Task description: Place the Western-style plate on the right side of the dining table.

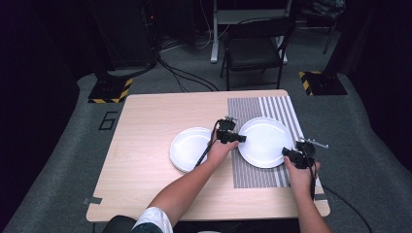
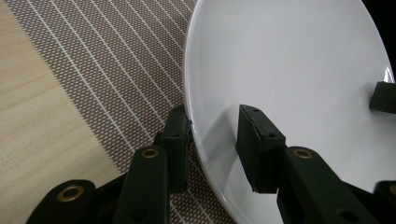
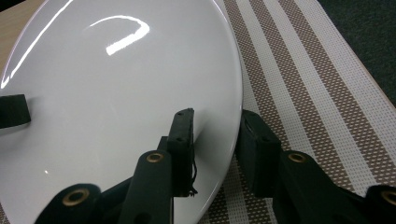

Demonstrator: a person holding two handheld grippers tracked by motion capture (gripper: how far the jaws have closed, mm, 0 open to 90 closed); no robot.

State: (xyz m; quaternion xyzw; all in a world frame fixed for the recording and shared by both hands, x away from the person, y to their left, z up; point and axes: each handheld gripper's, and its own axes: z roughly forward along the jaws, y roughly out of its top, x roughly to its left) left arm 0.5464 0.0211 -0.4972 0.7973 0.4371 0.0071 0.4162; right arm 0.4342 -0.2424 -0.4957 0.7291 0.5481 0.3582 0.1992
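A white plate (image 1: 265,141) lies over the striped brown and white mat (image 1: 252,109) on the right half of the table. My left gripper (image 1: 240,138) is shut on the plate's left rim; in the left gripper view (image 2: 214,114) one jaw sits under the rim and the other on the plate's (image 2: 289,60) inner face. My right gripper (image 1: 286,153) is shut on the opposite rim, and in the right gripper view (image 3: 217,116) its jaws straddle the plate's (image 3: 116,93) edge. Whether the plate rests on the mat (image 3: 299,79) or hangs just above it I cannot tell.
A second white plate (image 1: 189,148) sits on the bare wooden table (image 1: 145,126) left of the mat, close beside my left forearm. A black folding chair (image 1: 255,46) stands beyond the table's far edge, with cables on the floor near it.
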